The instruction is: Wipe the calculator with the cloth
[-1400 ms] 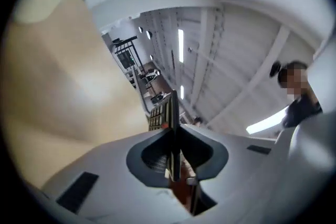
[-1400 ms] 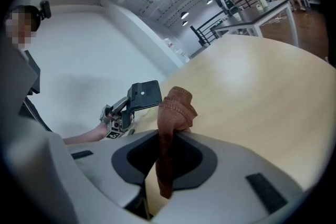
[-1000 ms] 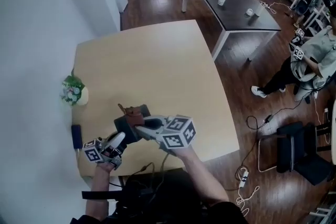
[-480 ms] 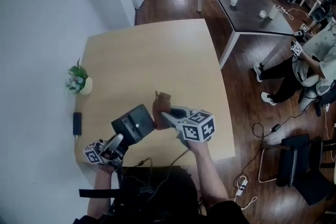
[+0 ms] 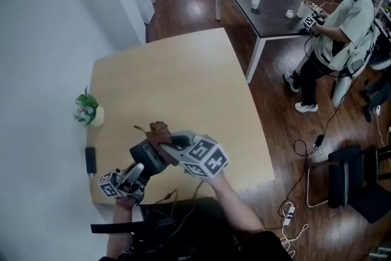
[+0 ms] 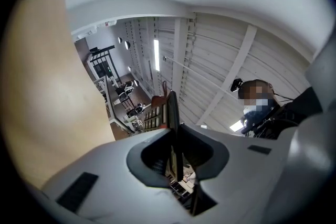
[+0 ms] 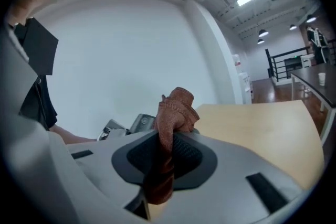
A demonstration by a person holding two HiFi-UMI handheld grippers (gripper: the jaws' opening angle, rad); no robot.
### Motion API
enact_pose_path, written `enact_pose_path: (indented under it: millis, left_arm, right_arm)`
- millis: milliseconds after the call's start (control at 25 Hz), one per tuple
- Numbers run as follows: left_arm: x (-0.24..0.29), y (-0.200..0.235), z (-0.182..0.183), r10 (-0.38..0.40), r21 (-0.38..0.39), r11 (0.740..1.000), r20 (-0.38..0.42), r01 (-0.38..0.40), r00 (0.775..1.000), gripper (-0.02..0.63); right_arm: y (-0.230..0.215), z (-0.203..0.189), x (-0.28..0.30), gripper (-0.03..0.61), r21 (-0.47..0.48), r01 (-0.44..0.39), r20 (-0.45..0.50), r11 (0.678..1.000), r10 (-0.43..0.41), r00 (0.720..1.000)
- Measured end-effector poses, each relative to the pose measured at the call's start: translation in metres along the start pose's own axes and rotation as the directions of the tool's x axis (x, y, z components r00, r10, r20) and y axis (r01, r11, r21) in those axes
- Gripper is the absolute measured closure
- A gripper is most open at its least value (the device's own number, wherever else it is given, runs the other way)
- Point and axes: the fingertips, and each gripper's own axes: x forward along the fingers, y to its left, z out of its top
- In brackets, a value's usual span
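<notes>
Calculator [image 6: 171, 110] clamped in left gripper [image 6: 177, 140], cloth [image 7: 176, 107] pinched in right gripper [image 7: 167, 150]

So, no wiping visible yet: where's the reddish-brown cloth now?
The reddish-brown cloth is pinched in the right gripper, low left in the head view, next to the dark flat calculator that the left gripper clamps over the tan table's near edge.
</notes>
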Motion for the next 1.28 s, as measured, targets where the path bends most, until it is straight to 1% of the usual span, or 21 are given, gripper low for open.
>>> enact_pose_path:
  millis: [120, 200, 280, 360, 400, 480, 560, 600, 680, 760, 960, 1080, 1160, 1240, 1280]
  left_arm:
    - [-0.011, 0.002, 0.009, -0.025, -0.024, 0.999, 0.017, 0.025, 1.000, 0.549]
    - [-0.021, 0.006, 0.015, -0.056, -0.049, 0.997, 0.048, 0.058, 0.997, 0.557]
    - [-0.031, 0.010, 0.021, -0.073, -0.062, 0.995, 0.080, 0.078, 0.994, 0.558]
    - [-0.035, 0.014, 0.027, -0.077, -0.067, 0.994, 0.094, 0.084, 0.993, 0.558]
    - [-0.037, 0.015, 0.029, -0.074, -0.071, 0.994, 0.095, 0.081, 0.993, 0.558]
    - [-0.040, 0.018, 0.032, -0.068, -0.074, 0.994, 0.095, 0.075, 0.993, 0.558]
    - [-0.042, 0.019, 0.035, -0.071, -0.071, 0.994, 0.096, 0.078, 0.993, 0.558]
    - [-0.042, 0.019, 0.036, -0.077, -0.069, 0.994, 0.096, 0.084, 0.992, 0.557]
    - [-0.042, 0.016, 0.037, -0.101, -0.065, 0.992, 0.092, 0.107, 0.991, 0.557]
    - [-0.044, 0.014, 0.038, -0.118, -0.064, 0.990, 0.087, 0.124, 0.989, 0.552]
    - [-0.057, 0.017, 0.043, -0.132, -0.072, 0.988, 0.107, 0.140, 0.985, 0.549]
    - [-0.064, 0.021, 0.045, -0.131, -0.094, 0.985, 0.135, 0.144, 0.982, 0.554]
    - [-0.071, 0.027, 0.048, -0.125, -0.103, 0.984, 0.166, 0.143, 0.978, 0.557]
    - [-0.075, 0.032, 0.053, -0.119, -0.113, 0.983, 0.194, 0.143, 0.974, 0.557]
    - [-0.071, 0.028, 0.057, -0.124, -0.127, 0.980, 0.209, 0.153, 0.970, 0.557]
  right_arm:
    - [-0.035, -0.008, -0.006, 0.509, 0.033, 0.102, -0.014, 0.994, -0.102, 0.995]
    - [-0.058, -0.016, -0.012, 0.511, 0.052, 0.182, -0.038, 0.982, -0.180, 0.983]
    - [-0.064, -0.013, -0.020, 0.512, 0.087, 0.217, -0.022, 0.972, -0.216, 0.976]
    - [-0.048, 0.005, -0.024, 0.514, 0.096, 0.191, 0.022, 0.977, -0.194, 0.981]
    - [-0.032, 0.018, -0.023, 0.512, 0.083, 0.157, 0.045, 0.984, -0.161, 0.986]
    - [0.006, 0.041, -0.009, 0.512, 0.032, 0.061, 0.068, 0.998, -0.063, 0.996]
    - [0.041, 0.047, 0.016, 0.512, -0.032, -0.022, 0.034, 0.999, 0.024, 0.999]
    - [0.052, 0.043, 0.029, 0.512, -0.064, -0.041, -0.002, 0.997, 0.041, 0.999]
    - [0.055, 0.029, 0.049, 0.511, -0.116, -0.023, -0.080, 0.993, 0.014, 0.997]
    - [0.042, 0.019, 0.054, 0.511, -0.121, 0.023, -0.111, 0.992, -0.037, 0.993]
    - [-0.003, 0.007, 0.041, 0.510, -0.026, 0.118, -0.115, 0.993, -0.120, 0.986]
    - [-0.030, -0.007, 0.027, 0.511, 0.007, 0.198, -0.130, 0.980, -0.195, 0.972]
    - [-0.038, -0.013, 0.014, 0.512, 0.025, 0.236, -0.125, 0.972, -0.231, 0.965]
    - [-0.031, -0.009, 0.003, 0.512, 0.045, 0.233, -0.095, 0.971, -0.228, 0.969]
    - [-0.022, -0.003, 0.002, 0.512, 0.052, 0.210, -0.072, 0.976, -0.206, 0.976]
